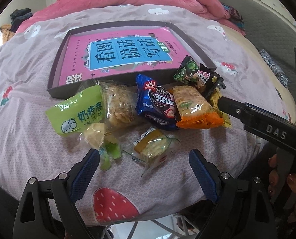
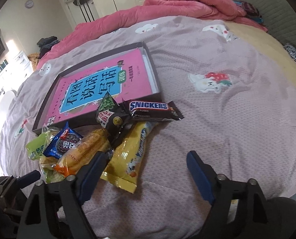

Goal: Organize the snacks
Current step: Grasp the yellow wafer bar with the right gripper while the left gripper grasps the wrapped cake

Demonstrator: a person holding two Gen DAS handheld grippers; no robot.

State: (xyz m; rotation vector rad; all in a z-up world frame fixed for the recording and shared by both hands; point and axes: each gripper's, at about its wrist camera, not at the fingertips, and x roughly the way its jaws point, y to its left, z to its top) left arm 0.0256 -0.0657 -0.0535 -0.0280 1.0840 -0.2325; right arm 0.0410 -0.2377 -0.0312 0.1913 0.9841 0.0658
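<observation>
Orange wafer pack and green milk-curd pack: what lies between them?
In the left wrist view, the blue Oreo pack and a clear-wrapped rice crisp lie between the orange wafer pack and green milk-curd pack.

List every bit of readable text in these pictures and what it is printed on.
"SNICKERS": brown bar wrapper.
"看图说话写话": pink book in the tray.
"奶疙瘩": green packet.
"DAS": right gripper body.
The blue cookie pack and the small print elsewhere are too blurred to read.

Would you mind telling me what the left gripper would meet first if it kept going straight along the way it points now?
Most likely the small clear-wrapped pastry lying just ahead between the open jaws of the left gripper; depth is hard to judge, so it might touch the pink quilt first.
</observation>
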